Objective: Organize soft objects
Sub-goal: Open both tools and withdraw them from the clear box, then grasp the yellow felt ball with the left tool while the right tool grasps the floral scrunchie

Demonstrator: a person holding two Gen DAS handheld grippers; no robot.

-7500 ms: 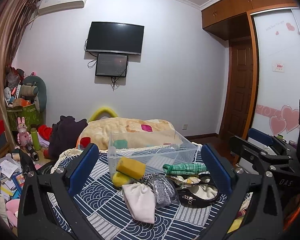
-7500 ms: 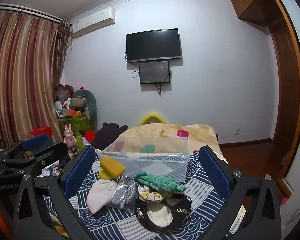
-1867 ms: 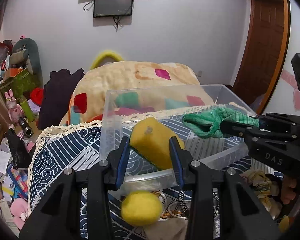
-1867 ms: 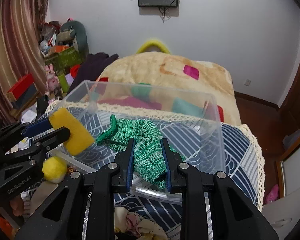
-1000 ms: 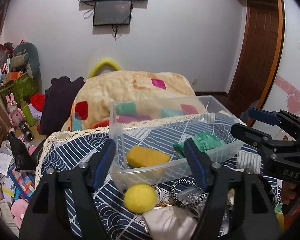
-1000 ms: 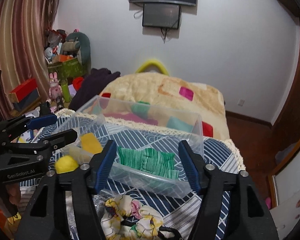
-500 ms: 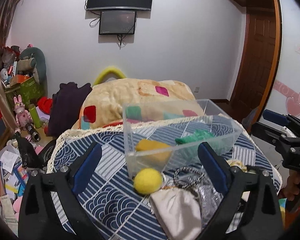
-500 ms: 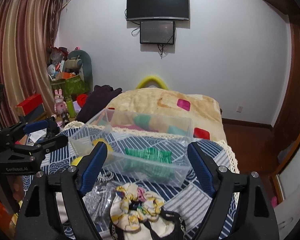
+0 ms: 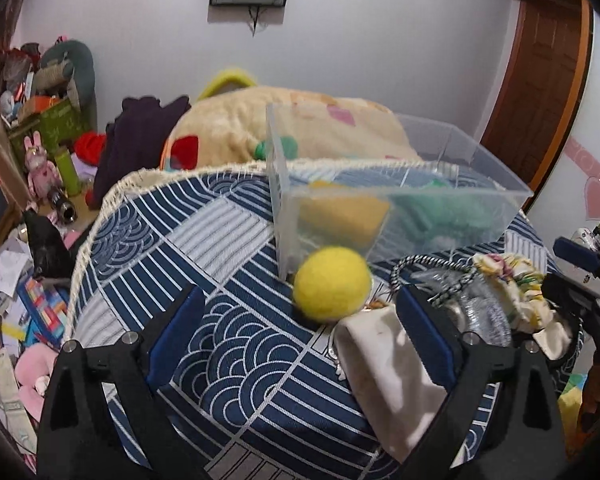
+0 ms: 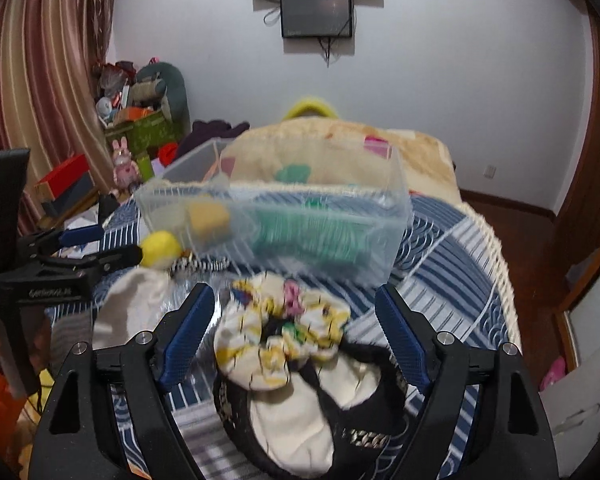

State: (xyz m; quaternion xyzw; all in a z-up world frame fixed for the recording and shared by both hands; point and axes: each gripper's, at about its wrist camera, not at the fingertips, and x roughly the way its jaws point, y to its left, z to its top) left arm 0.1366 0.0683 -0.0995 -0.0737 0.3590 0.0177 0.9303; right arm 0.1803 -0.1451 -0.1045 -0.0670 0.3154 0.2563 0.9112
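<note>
Here, a yellow felt ball [image 9: 332, 284] lies on the blue wave-patterned cloth [image 9: 236, 344], ahead of the left gripper [image 9: 300, 336] and a little toward its right jaw, touching the near corner of a clear plastic bin [image 9: 452, 200]. The left jaws are spread wide and hold nothing. A cream fabric pouch [image 9: 388, 364] lies just inside the right jaw, partly behind it, touching the ball's underside.

Inside the bin sit a yellow sponge [image 9: 344, 212] and a green knitted cloth [image 9: 440, 208], both blurred through the plastic wall.

The right wrist view shows what the left view only glimpses at its edge: a floral scrunchie [image 10: 284, 328] lying between the right gripper's [image 10: 296, 336] wide-open, empty jaws, resting on a black-rimmed cream item [image 10: 312, 412] whose kind cannot be told. From this side the ball [image 10: 160, 249] appears beyond the left jaw, just past the tips of the other gripper [image 10: 100, 246].

Only the left view shows a black-and-white cord [image 9: 428, 264] and a silvery pouch [image 9: 480, 312] clearly, beyond its right jaw.

Behind the bin lies a beige patchwork blanket [image 10: 340, 148]. A monitor [image 10: 316, 14] hangs on the far wall.
</note>
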